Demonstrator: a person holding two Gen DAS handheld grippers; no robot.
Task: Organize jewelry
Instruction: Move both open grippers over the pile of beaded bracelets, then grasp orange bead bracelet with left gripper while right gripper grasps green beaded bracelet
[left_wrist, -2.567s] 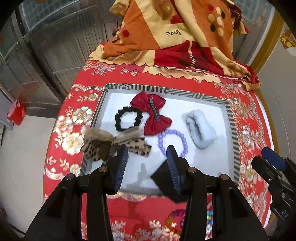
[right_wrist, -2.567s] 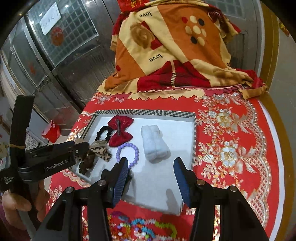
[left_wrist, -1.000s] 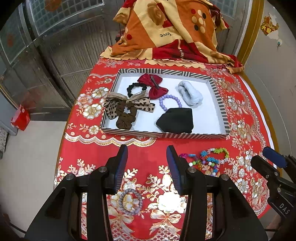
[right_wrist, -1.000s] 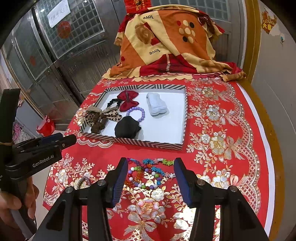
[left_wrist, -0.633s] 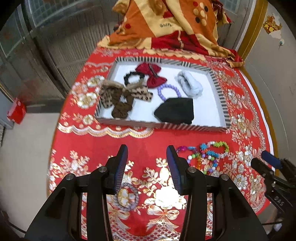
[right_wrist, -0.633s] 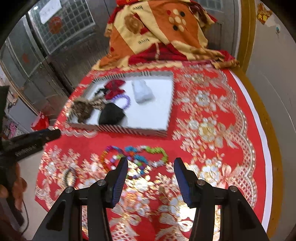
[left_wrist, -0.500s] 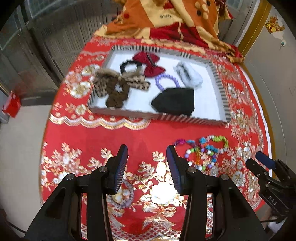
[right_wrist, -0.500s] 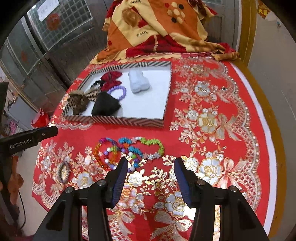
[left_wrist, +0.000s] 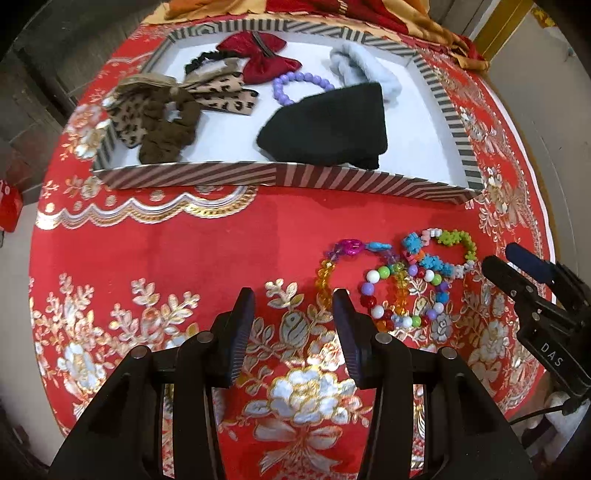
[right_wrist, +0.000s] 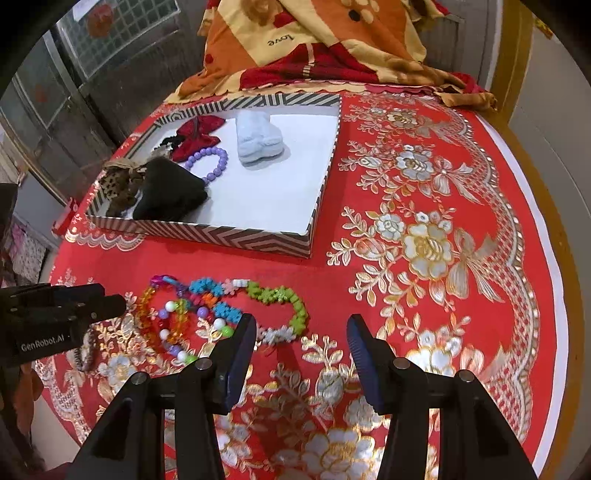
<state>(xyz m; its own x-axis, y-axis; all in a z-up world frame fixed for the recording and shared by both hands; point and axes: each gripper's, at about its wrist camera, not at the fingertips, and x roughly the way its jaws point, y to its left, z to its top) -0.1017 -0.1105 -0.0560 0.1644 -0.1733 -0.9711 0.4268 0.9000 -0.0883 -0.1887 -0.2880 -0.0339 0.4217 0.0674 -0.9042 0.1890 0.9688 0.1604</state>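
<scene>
Several colourful bead bracelets (left_wrist: 399, 280) lie tangled on the red tablecloth, in front of a striped tray (left_wrist: 280, 181). My left gripper (left_wrist: 293, 306) hangs open just left of them, over bare cloth, with nothing between its fingers. In the right wrist view my right gripper (right_wrist: 301, 328) is open at the right end of the same bracelets (right_wrist: 221, 310), its left finger beside the green-and-white one. A dark bead bracelet (right_wrist: 86, 354) lies further left, partly hidden by the left gripper (right_wrist: 74, 306). The tray (right_wrist: 229, 236) holds hair bows, scrunchies, a purple bracelet (right_wrist: 208, 160) and a black pouch (right_wrist: 170, 192).
A folded orange and yellow blanket (right_wrist: 332, 44) lies at the far end of the table. The right gripper (left_wrist: 517, 273) shows at the right of the left wrist view. The tablecloth's edge drops away at left and right. A metal grille door (right_wrist: 92, 55) stands far left.
Both grippers have come down towards the tablecloth and tipped more steeply downward. The coloured bracelets now sit close to both. The dark bracelet has slipped behind the left gripper's finger.
</scene>
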